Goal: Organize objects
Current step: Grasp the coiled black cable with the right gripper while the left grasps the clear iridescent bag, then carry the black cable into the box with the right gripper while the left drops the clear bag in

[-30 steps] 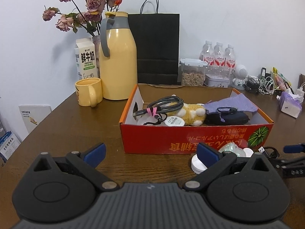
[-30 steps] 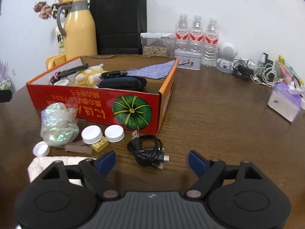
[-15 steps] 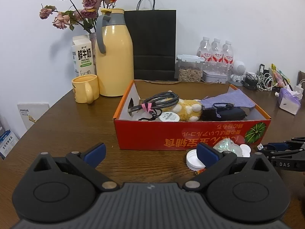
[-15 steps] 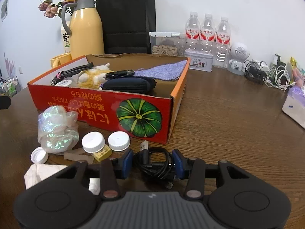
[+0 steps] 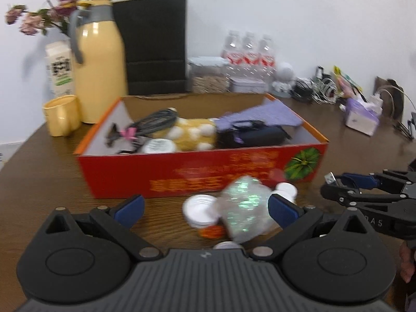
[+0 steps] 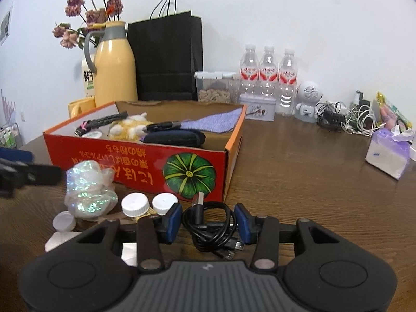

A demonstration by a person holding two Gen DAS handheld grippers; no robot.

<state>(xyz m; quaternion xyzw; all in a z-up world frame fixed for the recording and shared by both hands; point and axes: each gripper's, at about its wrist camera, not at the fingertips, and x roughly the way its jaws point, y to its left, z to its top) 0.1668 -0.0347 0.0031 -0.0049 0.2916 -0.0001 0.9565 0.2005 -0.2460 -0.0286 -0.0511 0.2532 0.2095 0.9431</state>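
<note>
Loose bits sit in a clump on the table (image 6: pixel 299 161) just in front of the red box (image 6: pixel 145 161) — probably staged there so they can be dropped in one by one. The right gripper (image 6: pixel 207 222) has just closed partway and now pinches the coiled black cable (image 6: pixel 208 223) on both sides. The left gripper (image 5: pixel 205 205) is wide apart, empty, with the shiny plastic bag (image 5: pixel 244 205) between its fingers — not gripped.

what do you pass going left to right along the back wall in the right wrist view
dried flowers → yellow thermos → black paper bag → clear snack container → three water bottles → white robot speaker → tangle of cables → tissue pack
</note>
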